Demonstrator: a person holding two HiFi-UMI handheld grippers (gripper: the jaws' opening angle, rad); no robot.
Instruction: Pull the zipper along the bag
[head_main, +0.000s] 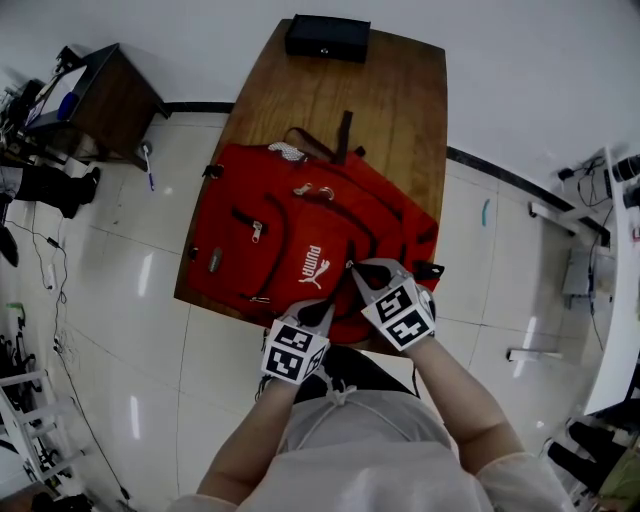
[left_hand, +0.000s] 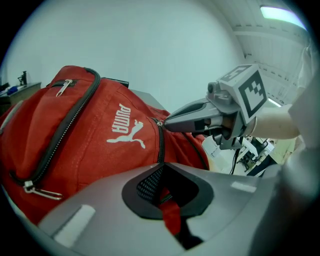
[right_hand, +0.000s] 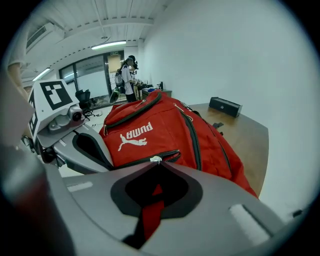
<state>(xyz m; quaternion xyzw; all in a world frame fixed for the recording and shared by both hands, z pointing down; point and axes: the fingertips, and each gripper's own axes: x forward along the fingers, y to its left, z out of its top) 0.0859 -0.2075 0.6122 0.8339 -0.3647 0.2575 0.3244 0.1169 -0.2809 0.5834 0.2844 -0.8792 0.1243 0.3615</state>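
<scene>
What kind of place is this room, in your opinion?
Probably a lab or office workroom rather than a home: a tiled floor, a plain wooden table holding the red backpack, and a white bench with cables and equipment around it.

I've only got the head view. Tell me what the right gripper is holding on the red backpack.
Observer: In its own view, the right gripper is shut on the small metal zipper pull, just under the white logo.
Operator: Now report the left one.
Observer: The left gripper is shut on a fold of the backpack, red fabric with black mesh beside it.
Operator: Check the room behind it.
Observer: A person stands by the windows, well back from the backpack.
</scene>
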